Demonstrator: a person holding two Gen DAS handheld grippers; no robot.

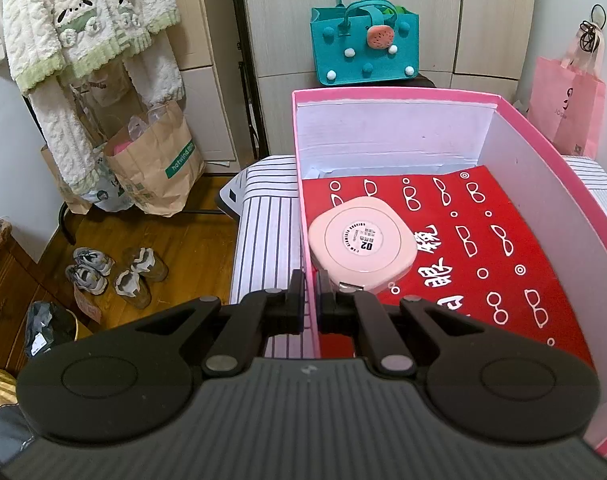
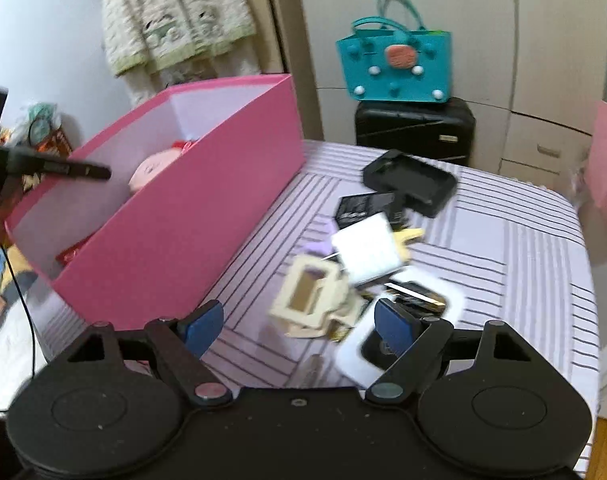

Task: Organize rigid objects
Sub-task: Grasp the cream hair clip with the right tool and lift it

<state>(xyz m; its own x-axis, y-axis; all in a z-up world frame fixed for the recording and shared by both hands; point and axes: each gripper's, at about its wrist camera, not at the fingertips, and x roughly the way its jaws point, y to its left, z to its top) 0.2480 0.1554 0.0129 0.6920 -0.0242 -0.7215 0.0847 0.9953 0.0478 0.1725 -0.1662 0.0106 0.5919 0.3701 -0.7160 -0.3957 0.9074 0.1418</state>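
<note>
A pink box (image 1: 543, 184) with white inner walls stands on the striped bed. Inside lie a red sheet (image 1: 483, 248) printed with glasses and a round pink compact case (image 1: 361, 246). My left gripper (image 1: 311, 292) is shut on the box's left wall, one finger on each side. In the right wrist view the same box (image 2: 191, 216) is at left, with the left gripper (image 2: 103, 172) on its rim. My right gripper (image 2: 297, 322) is open over a pile: a beige frame (image 2: 307, 300), a white square box (image 2: 367, 252), a black case (image 2: 413, 182) and a white-rimmed black item (image 2: 443, 300). Nothing is between its pads.
The striped bed cover (image 2: 503, 240) ends at right, where the floor drops away. A teal felt bag (image 2: 395, 64) sits on a black suitcase (image 2: 415, 128) behind it. Paper bags (image 1: 155, 172), shoes (image 1: 115, 276) and hanging clothes are at left. A pink bag (image 1: 567, 108) hangs at right.
</note>
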